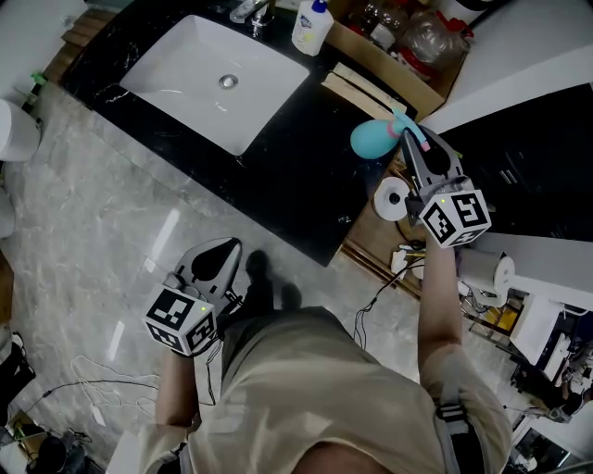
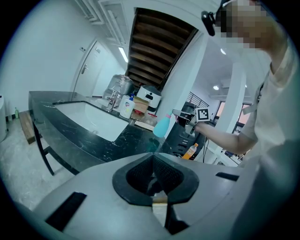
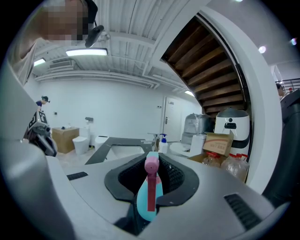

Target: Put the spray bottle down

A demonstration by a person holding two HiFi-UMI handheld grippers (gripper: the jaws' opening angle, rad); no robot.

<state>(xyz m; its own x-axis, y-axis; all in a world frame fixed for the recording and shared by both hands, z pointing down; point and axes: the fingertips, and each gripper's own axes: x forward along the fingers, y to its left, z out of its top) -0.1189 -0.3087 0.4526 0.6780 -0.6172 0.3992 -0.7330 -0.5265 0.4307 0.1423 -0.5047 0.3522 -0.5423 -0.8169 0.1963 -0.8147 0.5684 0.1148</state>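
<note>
The spray bottle is turquoise with a pink head. It hangs above the right end of the black countertop, with my right gripper shut on its neck. In the right gripper view the bottle sits between the jaws and its pink nozzle points toward the camera. My left gripper is held low over the marble floor in front of the counter, its jaws shut and empty. The left gripper view shows the bottle far off over the counter's end, and my left gripper with its pads together.
A white sink basin with a faucet is set into the counter. Behind it stand a white pump bottle and a cardboard box of bottles. A paper roll and cables lie below the counter's right end.
</note>
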